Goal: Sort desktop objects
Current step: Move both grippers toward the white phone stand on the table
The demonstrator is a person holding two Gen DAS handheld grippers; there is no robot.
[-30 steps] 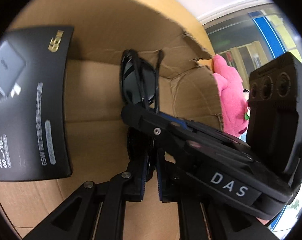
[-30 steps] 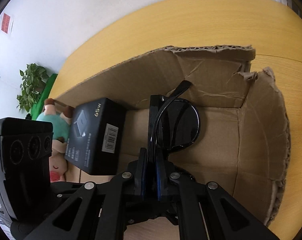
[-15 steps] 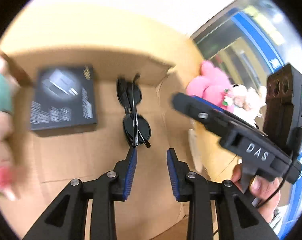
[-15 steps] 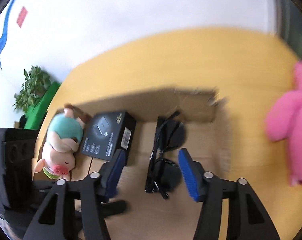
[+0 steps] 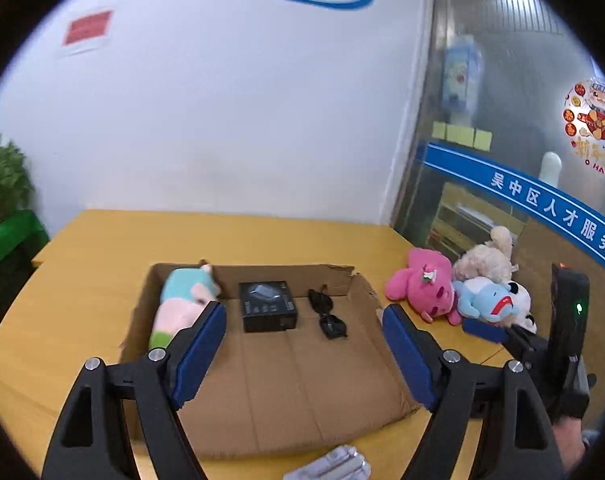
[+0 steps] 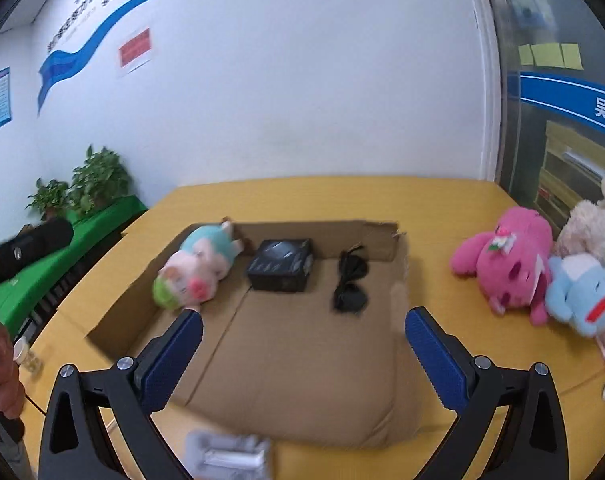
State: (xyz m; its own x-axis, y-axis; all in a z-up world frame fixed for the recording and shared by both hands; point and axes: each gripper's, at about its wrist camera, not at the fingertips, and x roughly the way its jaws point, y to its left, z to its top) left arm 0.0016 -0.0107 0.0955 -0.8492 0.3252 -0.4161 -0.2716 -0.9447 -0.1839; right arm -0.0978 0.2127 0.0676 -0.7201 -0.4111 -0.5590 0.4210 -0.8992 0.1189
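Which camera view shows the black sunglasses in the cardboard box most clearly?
The left wrist view. There the sunglasses are sharp: folded, lying on the floor of the cardboard box to the right of the black box. The right wrist view shows the same sunglasses larger, but blurred, so the frame is hard to make out.

Four plush toys (image 6: 200, 270), one black box (image 6: 281, 265), one sunglasses (image 6: 351, 285).

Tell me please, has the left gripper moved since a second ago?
Yes. The left gripper has backed away from the black folded sunglasses lying in the brown cardboard box, now open.
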